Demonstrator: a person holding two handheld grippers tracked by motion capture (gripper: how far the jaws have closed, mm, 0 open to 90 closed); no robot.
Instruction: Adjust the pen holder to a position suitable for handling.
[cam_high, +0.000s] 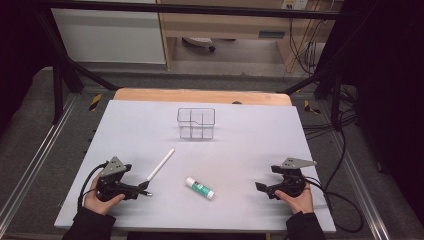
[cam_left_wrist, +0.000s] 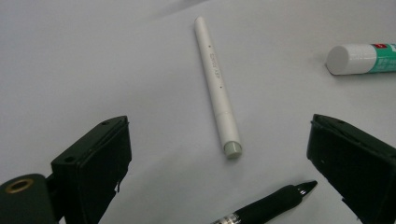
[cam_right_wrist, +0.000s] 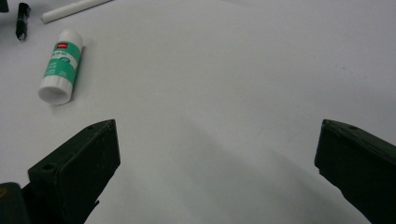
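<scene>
A white pen (cam_high: 161, 164) lies slantwise on the pale table mat (cam_high: 250, 150), just ahead of my left gripper (cam_high: 138, 189). In the left gripper view the white pen (cam_left_wrist: 218, 88) points away between the wide-open jaws of my left gripper (cam_left_wrist: 217, 161). A black pen (cam_left_wrist: 268, 205) lies low between the jaws, touching neither pad. A green-and-white glue stick (cam_high: 200, 188) rests at the front centre. My right gripper (cam_high: 263, 189) stands open over bare mat, and the glue stick (cam_right_wrist: 60, 65) is far to its left. A clear compartment box (cam_high: 196, 124) sits at the back centre.
The wooden table edge (cam_high: 200, 95) shows behind the mat. Black frame bars and cables (cam_high: 345, 200) run along the right side. A hand holds each gripper near the front edge.
</scene>
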